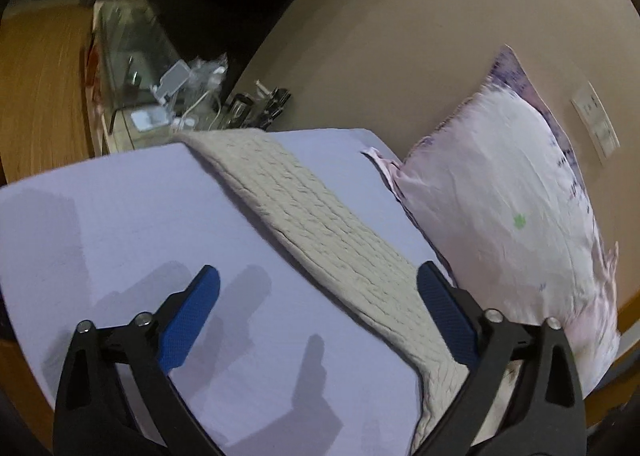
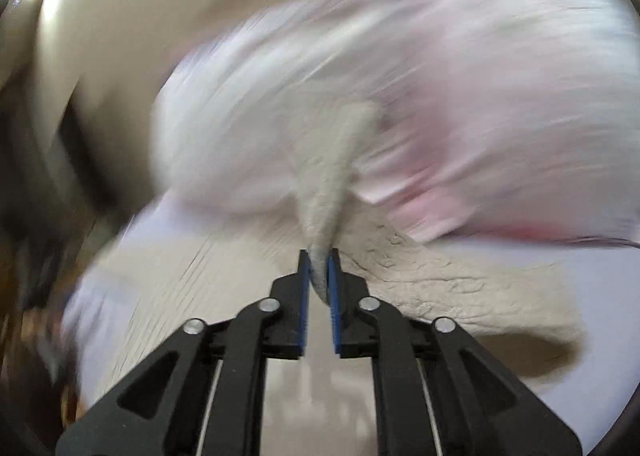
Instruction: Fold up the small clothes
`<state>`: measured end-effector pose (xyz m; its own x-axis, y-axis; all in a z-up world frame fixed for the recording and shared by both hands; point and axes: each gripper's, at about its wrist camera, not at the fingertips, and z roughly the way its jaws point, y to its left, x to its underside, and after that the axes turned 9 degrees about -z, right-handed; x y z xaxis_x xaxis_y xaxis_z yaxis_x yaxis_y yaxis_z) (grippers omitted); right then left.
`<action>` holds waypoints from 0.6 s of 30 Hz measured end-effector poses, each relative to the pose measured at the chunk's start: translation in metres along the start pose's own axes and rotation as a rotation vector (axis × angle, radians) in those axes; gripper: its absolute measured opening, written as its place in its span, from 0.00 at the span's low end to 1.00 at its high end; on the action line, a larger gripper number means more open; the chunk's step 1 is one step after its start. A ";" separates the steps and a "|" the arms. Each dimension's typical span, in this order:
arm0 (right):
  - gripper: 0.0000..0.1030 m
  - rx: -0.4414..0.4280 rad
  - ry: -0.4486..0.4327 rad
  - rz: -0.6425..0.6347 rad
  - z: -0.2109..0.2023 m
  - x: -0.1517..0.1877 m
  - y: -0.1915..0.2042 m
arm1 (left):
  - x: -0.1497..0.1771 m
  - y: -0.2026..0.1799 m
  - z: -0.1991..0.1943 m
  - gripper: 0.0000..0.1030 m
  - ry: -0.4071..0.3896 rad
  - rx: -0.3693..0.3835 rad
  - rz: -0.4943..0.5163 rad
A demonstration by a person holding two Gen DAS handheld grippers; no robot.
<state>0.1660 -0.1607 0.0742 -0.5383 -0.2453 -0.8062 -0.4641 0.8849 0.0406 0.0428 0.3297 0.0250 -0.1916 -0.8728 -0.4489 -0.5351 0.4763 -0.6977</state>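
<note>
A beige knitted garment [image 1: 320, 224] lies as a long strip across the pale lilac bed sheet [image 1: 140, 216]. My left gripper [image 1: 318, 284] is open and empty, its blue pads [image 1: 188, 320] spread above the sheet, with the garment's near end between them. In the right wrist view my right gripper [image 2: 319, 260] is shut on a pinched fold of the beige garment [image 2: 332, 176], lifted above the rest of it [image 2: 440, 284] on the sheet. That view is blurred by motion.
A white and pink pillow [image 1: 504, 208] leans on the beige wall [image 1: 400, 16] at the right; it also shows blurred in the right wrist view [image 2: 440, 76]. A cluttered glass-topped side table [image 1: 160, 96] stands beyond the bed's far edge.
</note>
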 end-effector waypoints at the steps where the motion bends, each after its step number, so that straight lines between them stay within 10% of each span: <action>1: 0.27 -0.034 0.059 -0.031 0.016 0.004 0.016 | -0.004 0.005 0.004 0.93 0.010 0.004 -0.032; 6: 0.70 -0.003 0.052 -0.033 0.011 0.016 0.022 | -0.020 0.021 0.028 0.80 0.058 0.004 -0.116; 13: 0.79 0.057 -0.030 0.139 -0.027 0.017 -0.048 | -0.057 0.029 0.055 0.67 0.041 -0.014 -0.187; 18: 0.79 0.046 -0.056 0.191 -0.040 0.031 -0.063 | -0.078 0.033 0.074 0.09 0.056 -0.130 -0.202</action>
<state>0.1505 -0.2401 0.0700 -0.5725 -0.0503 -0.8184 -0.3242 0.9307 0.1696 0.1015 0.4216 -0.0041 -0.1136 -0.9552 -0.2732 -0.6675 0.2771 -0.6911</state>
